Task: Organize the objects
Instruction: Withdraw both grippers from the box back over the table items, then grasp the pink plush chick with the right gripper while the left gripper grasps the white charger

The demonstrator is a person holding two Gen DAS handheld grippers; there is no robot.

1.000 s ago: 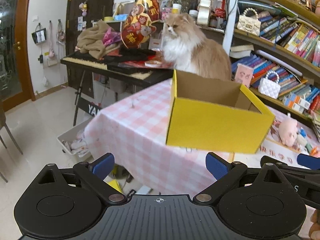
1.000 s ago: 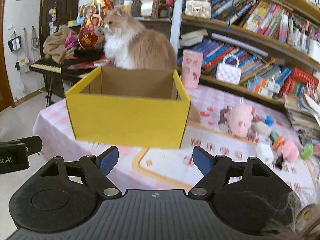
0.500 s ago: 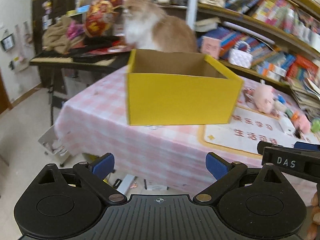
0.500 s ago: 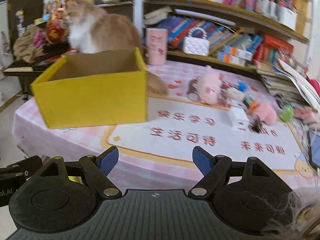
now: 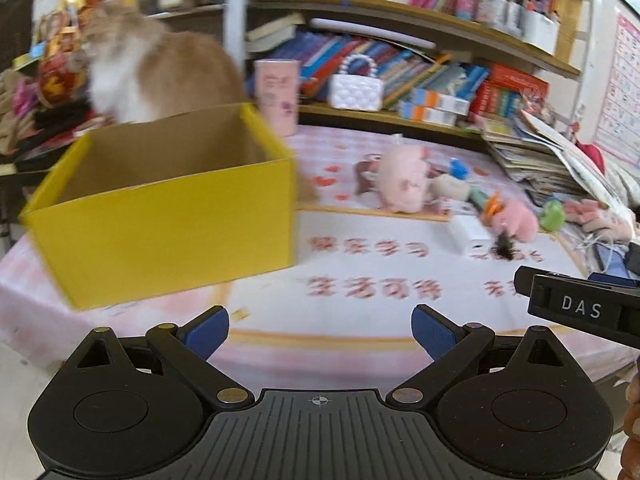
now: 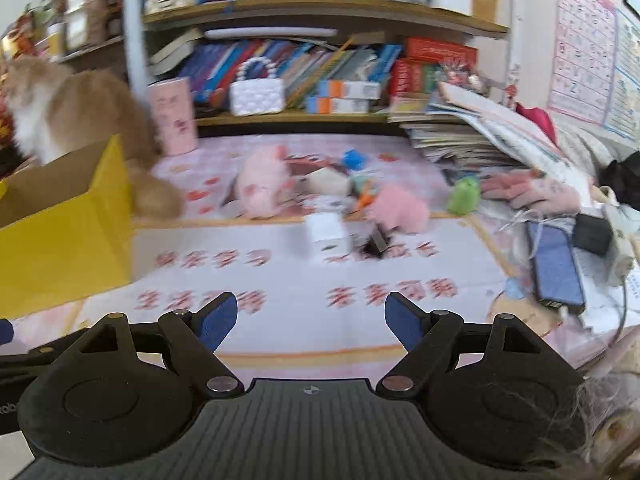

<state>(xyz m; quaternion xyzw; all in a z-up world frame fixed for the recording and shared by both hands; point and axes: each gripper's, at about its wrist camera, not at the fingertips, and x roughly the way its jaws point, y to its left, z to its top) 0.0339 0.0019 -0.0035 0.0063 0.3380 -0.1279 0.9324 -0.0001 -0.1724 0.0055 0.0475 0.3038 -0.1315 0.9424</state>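
Here both the left gripper (image 5: pixel 320 328) and right gripper (image 6: pixel 311 318) stand spread and empty; the yellow box (image 5: pixel 168 220) sits at ten o'clock, the toys (image 6: pixel 264 184) at twelve.

yellow box (image 5: pixel 168 236) left, white mat (image 5: pixel 380 280) clear

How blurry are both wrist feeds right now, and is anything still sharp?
Left wrist: yellow box, cat and toys smeared by motion blur; the gripper itself is crisp. Right wrist: same smear over the pink plush and mat lettering; its gripper is sharp; fisheye bends the shelves.
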